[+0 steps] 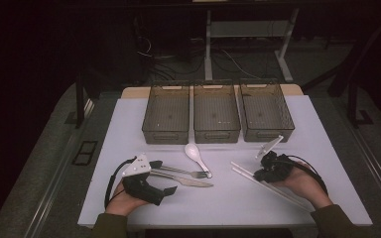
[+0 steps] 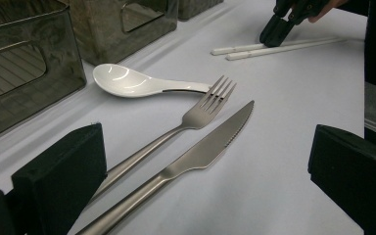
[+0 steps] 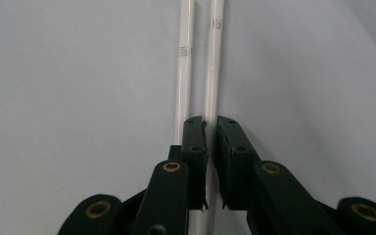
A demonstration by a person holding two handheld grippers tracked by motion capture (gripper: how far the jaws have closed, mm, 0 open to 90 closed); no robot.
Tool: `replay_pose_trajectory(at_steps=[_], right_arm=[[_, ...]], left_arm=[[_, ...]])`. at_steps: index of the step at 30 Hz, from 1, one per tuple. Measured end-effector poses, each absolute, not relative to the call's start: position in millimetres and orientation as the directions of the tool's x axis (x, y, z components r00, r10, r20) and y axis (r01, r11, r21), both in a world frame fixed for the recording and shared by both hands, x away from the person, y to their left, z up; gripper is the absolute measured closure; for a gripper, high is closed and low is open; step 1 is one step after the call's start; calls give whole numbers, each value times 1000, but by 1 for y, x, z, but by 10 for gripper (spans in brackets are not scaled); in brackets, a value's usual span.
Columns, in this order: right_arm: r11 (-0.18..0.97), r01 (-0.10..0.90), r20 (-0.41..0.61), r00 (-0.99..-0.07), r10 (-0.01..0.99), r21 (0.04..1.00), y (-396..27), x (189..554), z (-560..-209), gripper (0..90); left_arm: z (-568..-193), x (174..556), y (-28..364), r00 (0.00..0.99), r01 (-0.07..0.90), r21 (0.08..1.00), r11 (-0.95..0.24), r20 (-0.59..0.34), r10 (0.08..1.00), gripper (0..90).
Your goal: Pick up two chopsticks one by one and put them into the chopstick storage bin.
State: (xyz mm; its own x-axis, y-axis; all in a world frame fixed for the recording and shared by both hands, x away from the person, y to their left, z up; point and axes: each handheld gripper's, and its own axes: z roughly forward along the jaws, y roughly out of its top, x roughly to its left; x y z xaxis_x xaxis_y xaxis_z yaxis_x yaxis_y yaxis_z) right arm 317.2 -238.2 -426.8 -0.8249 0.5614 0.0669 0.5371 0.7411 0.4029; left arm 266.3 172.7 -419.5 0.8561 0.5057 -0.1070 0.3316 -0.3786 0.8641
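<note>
1. Hands at the near edge of the table [image 1: 129,208] each hold a gripper: the left gripper [image 2: 205,181] has its fingers spread wide apart, holding nothing.
2. The right gripper [image 3: 211,132] has its fingers closed on one of two white chopsticks [image 3: 214,63] lying side by side.
3. Between the grippers lie a knife [image 2: 196,156] and a fork [image 2: 196,117], parallel.
4. Just beyond, a white spoon [image 2: 127,81] touches the fork's tines.
5. Farthest stand three grey bins [image 1: 217,116] in a row.
</note>
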Motion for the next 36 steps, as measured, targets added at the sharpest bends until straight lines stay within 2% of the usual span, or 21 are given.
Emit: replay_pose_trajectory(at_steps=[9,10,12,13,19,26,32,33,35,36], right_arm=[[779,578,74,-812,580,244,-220,332,-422,828],[780,592,76,-804,590,202,-215,336,-421,829],[786,590,73,-806,588,186,-214,337,-421,829],[789,599,66,-800,596,135,-207,340,-420,833],[812,577,53,-817,575,85,-201,344,-419,845],[782,598,41,-798,601,175,-210,347,-413,846],[745,576,72,-805,589,337,-223,346,-392,846],[745,576,72,-805,589,337,-223,346,-392,846],[710,570,101,-804,586,414,-229,345,-382,847],[710,570,101,-804,586,414,-229,345,-382,847]], left_arm=[[-420,267,171,859,331,862,-385,-106,502,0],[-420,267,171,859,331,861,-386,-106,501,0],[-420,267,171,859,330,861,-386,-105,500,0],[-420,267,171,860,329,862,-385,-105,499,0],[-420,267,170,861,328,861,-389,-103,498,0],[-420,267,170,861,327,863,-386,-103,499,0],[-420,266,170,862,325,864,-384,-104,496,0],[-420,266,169,862,326,865,-382,-106,496,0],[-420,266,169,863,325,865,-382,-106,494,0],[-420,266,169,863,325,865,-382,-106,494,0]])
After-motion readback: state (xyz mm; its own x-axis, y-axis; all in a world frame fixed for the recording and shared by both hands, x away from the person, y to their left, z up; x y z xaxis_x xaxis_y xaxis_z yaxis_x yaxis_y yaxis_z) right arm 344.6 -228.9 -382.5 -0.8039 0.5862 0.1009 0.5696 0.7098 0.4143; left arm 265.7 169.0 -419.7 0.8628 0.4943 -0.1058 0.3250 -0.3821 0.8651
